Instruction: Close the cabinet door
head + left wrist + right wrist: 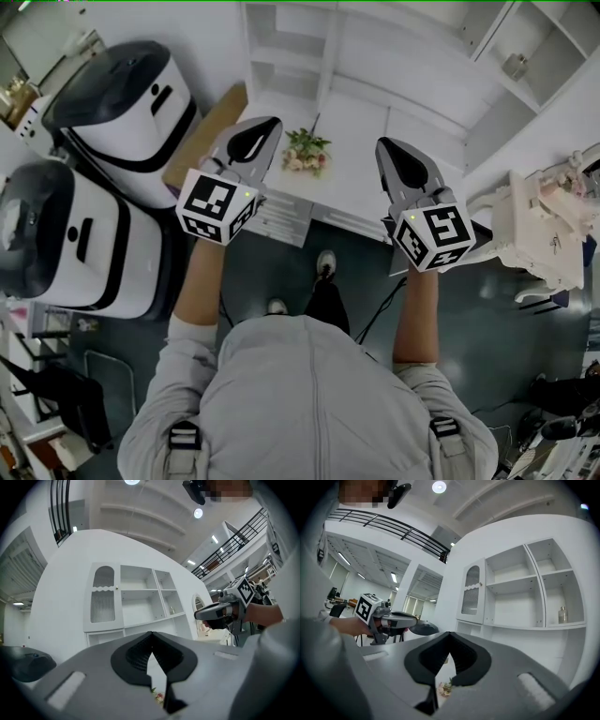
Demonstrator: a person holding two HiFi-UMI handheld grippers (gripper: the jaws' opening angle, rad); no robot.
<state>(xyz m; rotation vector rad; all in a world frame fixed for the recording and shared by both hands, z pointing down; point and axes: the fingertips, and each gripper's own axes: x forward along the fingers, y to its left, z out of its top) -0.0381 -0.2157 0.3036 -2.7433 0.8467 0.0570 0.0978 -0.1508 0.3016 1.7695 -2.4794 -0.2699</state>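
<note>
The white cabinet (375, 56) stands ahead of me, with open shelves over a low counter (361, 173). Its one door (103, 601) has a ribbed arched pane and sits at the unit's upper left; the same door (472, 595) shows in the right gripper view. Whether it lies fully flush I cannot tell. My left gripper (265, 122) is shut and empty, short of the counter's left part. My right gripper (384, 142), jaws also together with nothing between them, is held beside it at the same height. Neither touches the cabinet.
A small bunch of flowers (305, 152) lies on the counter between the grippers. A bottle (563, 615) stands in the right-hand shelf. Two white-and-black machines (122, 103) (66, 244) stand at the left, and a white device (544, 225) at the right.
</note>
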